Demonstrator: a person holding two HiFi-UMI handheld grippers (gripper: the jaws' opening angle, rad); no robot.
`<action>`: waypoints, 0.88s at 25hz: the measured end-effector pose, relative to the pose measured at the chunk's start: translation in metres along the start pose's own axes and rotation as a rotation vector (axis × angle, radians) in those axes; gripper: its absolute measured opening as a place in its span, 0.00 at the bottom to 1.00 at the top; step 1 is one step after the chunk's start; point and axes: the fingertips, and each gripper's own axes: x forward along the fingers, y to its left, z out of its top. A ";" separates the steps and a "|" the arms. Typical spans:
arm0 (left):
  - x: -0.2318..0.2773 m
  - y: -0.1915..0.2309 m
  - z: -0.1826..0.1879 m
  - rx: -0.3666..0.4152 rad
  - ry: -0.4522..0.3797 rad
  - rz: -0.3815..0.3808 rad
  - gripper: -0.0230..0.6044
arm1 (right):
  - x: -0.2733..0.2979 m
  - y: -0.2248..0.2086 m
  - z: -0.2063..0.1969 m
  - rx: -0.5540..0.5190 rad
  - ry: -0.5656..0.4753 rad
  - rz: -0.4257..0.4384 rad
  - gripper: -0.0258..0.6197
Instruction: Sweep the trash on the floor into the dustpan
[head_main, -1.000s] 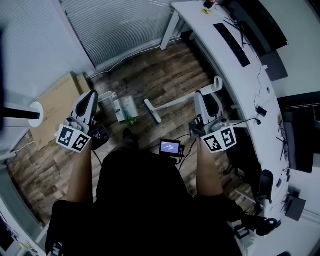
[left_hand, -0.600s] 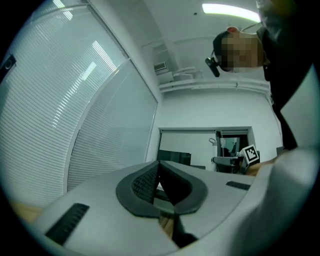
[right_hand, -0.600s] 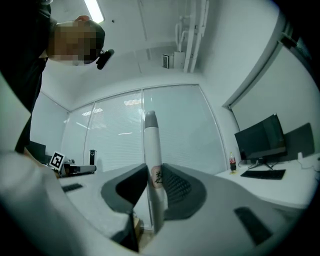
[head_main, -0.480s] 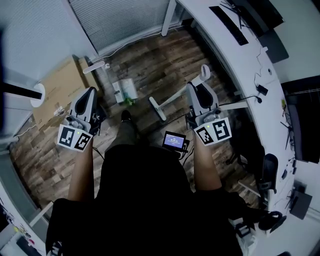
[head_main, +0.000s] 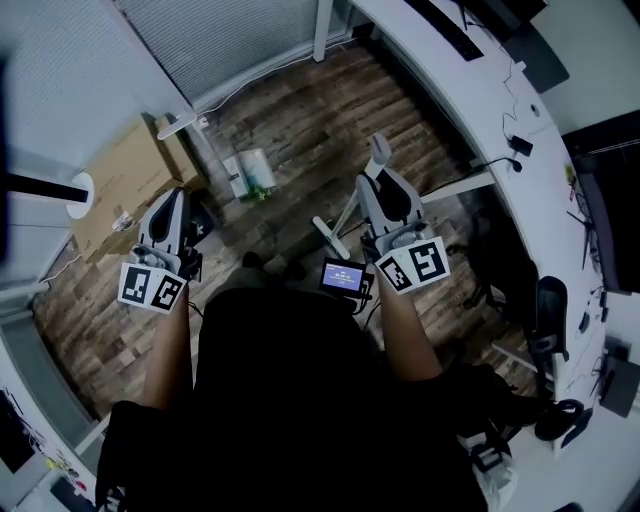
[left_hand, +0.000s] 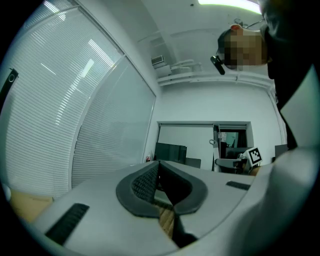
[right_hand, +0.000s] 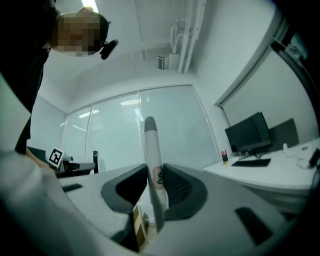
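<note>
My right gripper (head_main: 377, 188) is shut on the white broom handle (head_main: 378, 150), which passes between its pads. In the right gripper view the handle (right_hand: 150, 145) stands upright in that gripper (right_hand: 154, 176). The broom head (head_main: 330, 238) rests on the wooden floor just ahead of the person's feet. A white long-handled dustpan (head_main: 243, 175) lies further ahead, with green and white trash (head_main: 261, 189) beside it. My left gripper (head_main: 177, 203) hovers left of the dustpan, shut and holding nothing. In its own view the left gripper (left_hand: 159, 170) has its jaws together.
A flat cardboard box (head_main: 118, 185) leans by the blinds on the left. A long white desk (head_main: 470, 85) with monitors and cables curves along the right, with a dark chair (head_main: 545, 325) beside it. A small lit screen (head_main: 342, 277) hangs at the person's waist.
The person has walked on across the room with both grippers. The right gripper has shifted left with the broom, and the broom head now lies closer to the feet.
</note>
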 end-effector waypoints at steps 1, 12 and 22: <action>-0.002 -0.001 -0.003 -0.004 0.004 0.001 0.03 | -0.004 0.002 -0.003 0.015 0.000 -0.011 0.19; -0.027 0.005 -0.018 -0.023 0.039 -0.056 0.03 | -0.029 0.035 -0.018 -0.054 0.085 -0.084 0.18; -0.071 0.018 -0.013 -0.040 0.069 -0.134 0.03 | -0.027 0.085 -0.005 -0.048 0.089 -0.129 0.18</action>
